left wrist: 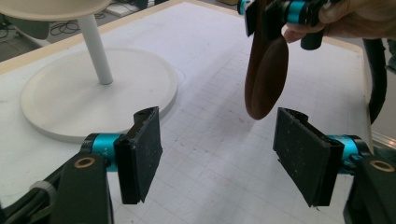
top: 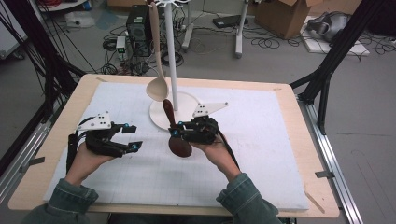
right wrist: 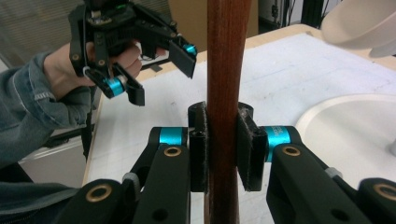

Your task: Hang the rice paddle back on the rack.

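My right gripper (top: 175, 129) (right wrist: 223, 140) is shut on the handle of a dark brown wooden spoon (top: 179, 144) (right wrist: 226, 56). The spoon's bowl hangs down just above the white board, in front of the stand. In the left gripper view the brown spoon (left wrist: 266, 74) dangles beyond my left gripper (left wrist: 217, 154), whose jaws stand open with nothing between them. My left gripper (top: 134, 136) (right wrist: 161, 74) is to the left of the spoon, apart from it. A pale wooden spoon (top: 157, 88) hangs from a white stand (top: 171, 56).
The stand's round white base (top: 187, 100) (left wrist: 70, 93) sits at the back middle of the white gridded board (top: 280, 140), which lies on a wooden table. Cables, boxes and a computer tower lie on the floor beyond the table.
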